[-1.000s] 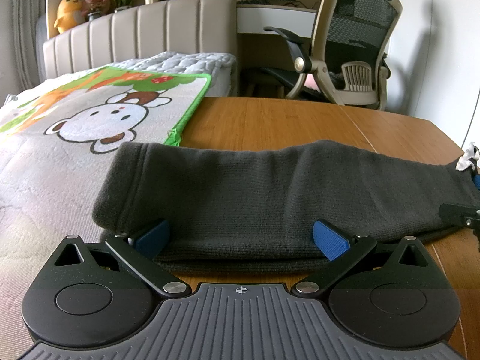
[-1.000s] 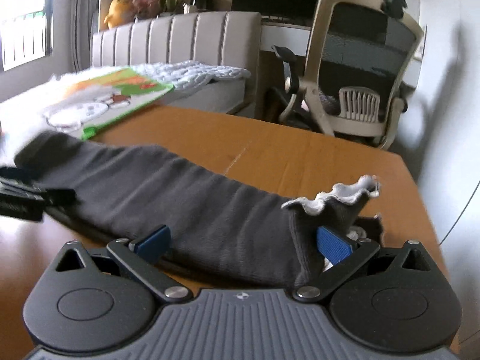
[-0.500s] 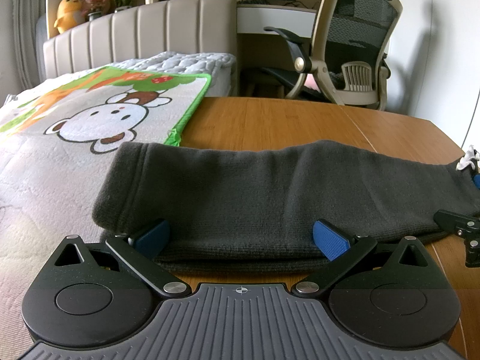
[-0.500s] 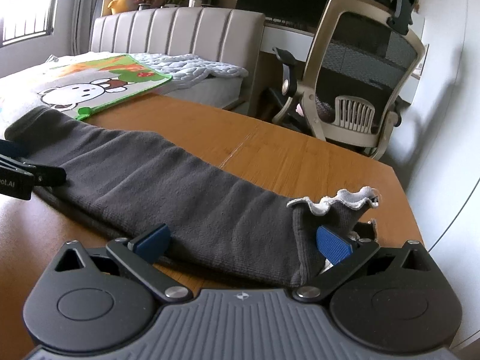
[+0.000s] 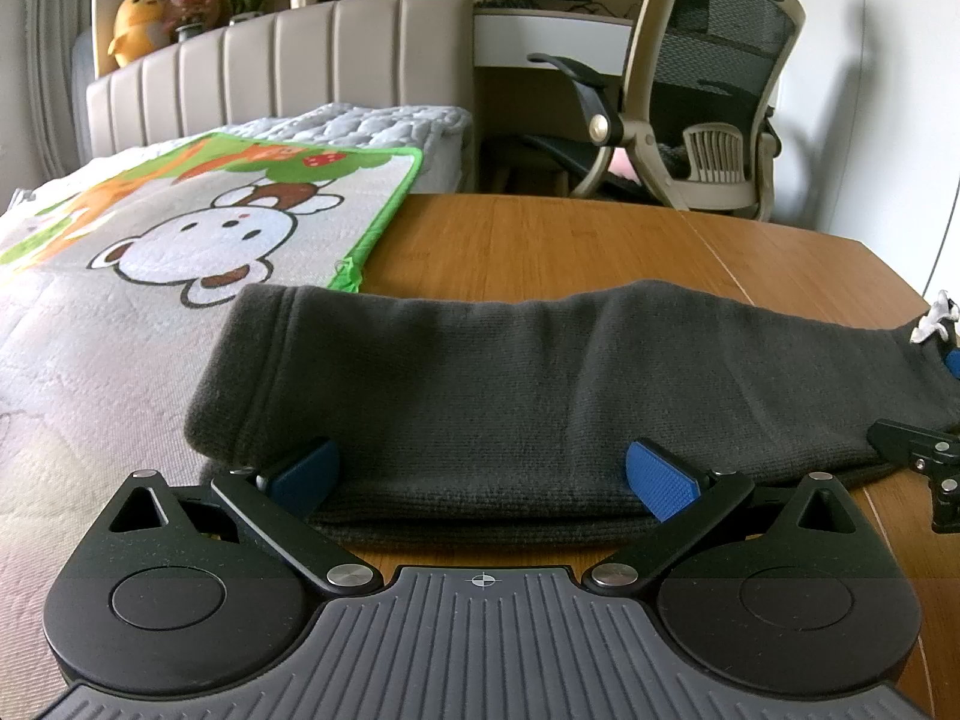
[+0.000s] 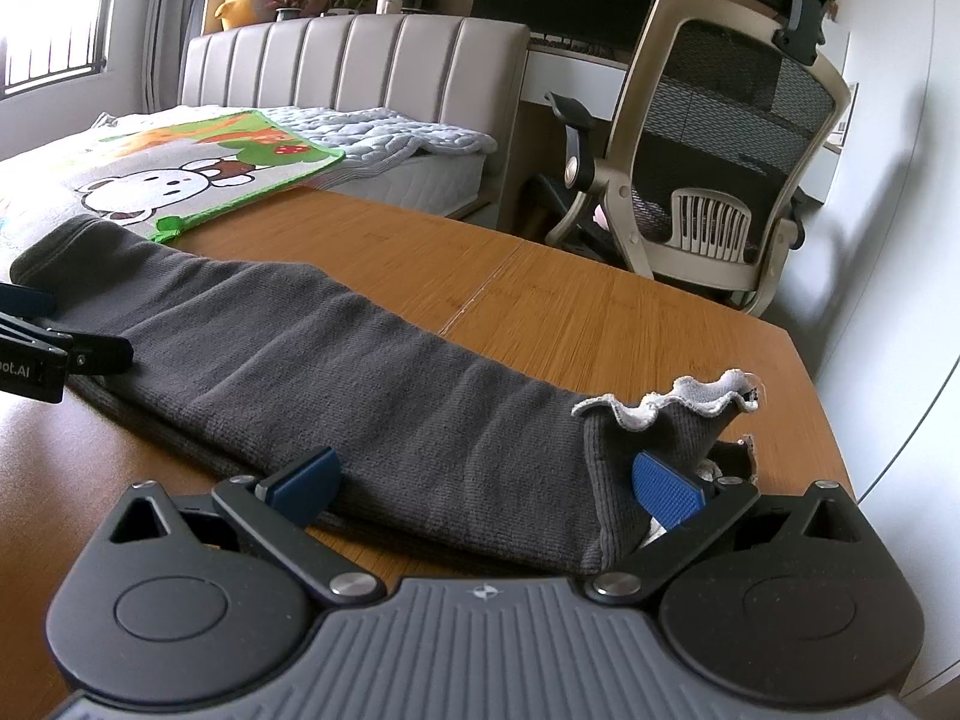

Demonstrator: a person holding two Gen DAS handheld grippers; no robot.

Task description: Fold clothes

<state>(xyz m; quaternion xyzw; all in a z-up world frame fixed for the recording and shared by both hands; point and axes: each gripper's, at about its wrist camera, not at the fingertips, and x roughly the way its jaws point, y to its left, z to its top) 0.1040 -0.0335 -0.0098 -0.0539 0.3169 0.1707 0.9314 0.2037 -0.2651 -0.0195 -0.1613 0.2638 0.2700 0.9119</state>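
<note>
Mid-fold: left gripper (image 5: 480, 474) and right gripper (image 6: 483, 480), fingers spread wide at the garment (image 6: 336, 372) near edge; next, clench and lift.

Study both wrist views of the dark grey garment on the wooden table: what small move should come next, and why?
Probably close both claws on the near edge. The left claw and right claw are open, each straddling the near edge of the dark grey garment, which lies as a long folded strip on the wooden table. Gripping both ends would let it be folded again.
</note>
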